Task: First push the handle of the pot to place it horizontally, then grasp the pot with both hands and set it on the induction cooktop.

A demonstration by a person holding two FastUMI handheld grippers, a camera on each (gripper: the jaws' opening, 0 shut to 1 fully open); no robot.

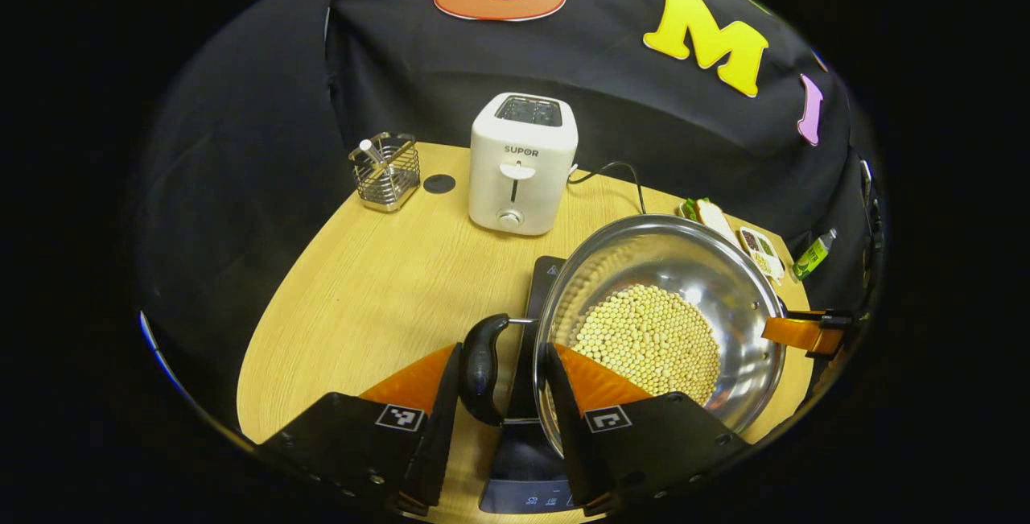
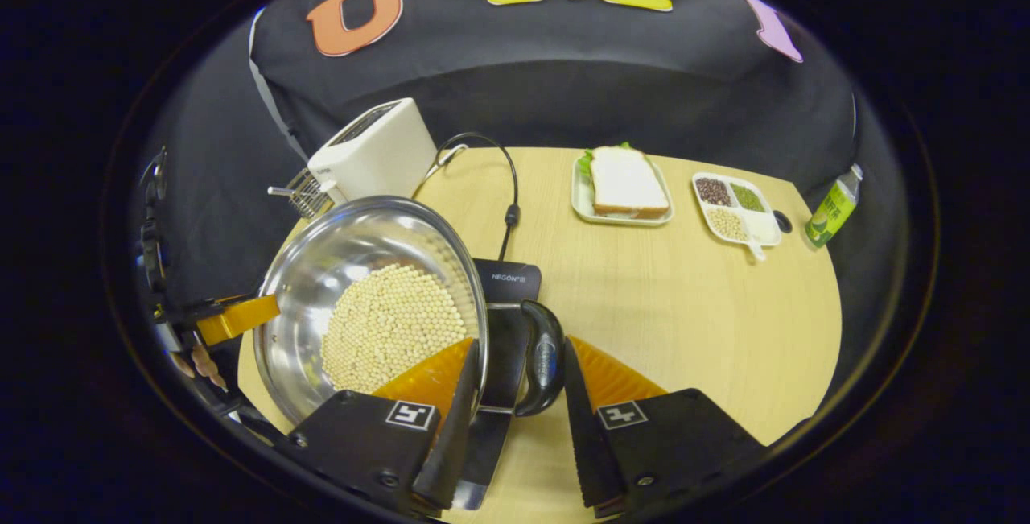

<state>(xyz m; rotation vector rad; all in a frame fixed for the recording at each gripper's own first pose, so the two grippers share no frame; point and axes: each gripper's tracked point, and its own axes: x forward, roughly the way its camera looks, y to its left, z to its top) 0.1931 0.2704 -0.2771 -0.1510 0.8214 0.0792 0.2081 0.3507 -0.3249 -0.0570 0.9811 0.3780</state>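
We see a light wooden bench (image 1: 370, 282) with a rounded edge reaching ahead of the jaws. Beyond its far edge hangs a black cloth wall (image 1: 451, 57), creased in soft folds and wrapping round both sides. In the left gripper view, a white toaster (image 1: 523, 162) stands well ahead of the jaws near the wall, with a wire basket (image 1: 386, 171) to its left. In the right gripper view, a plate with a sandwich (image 2: 622, 184), a divided dish (image 2: 736, 210) and a green bottle (image 2: 833, 208) sit far ahead and to the right. The light falls evenly from above.
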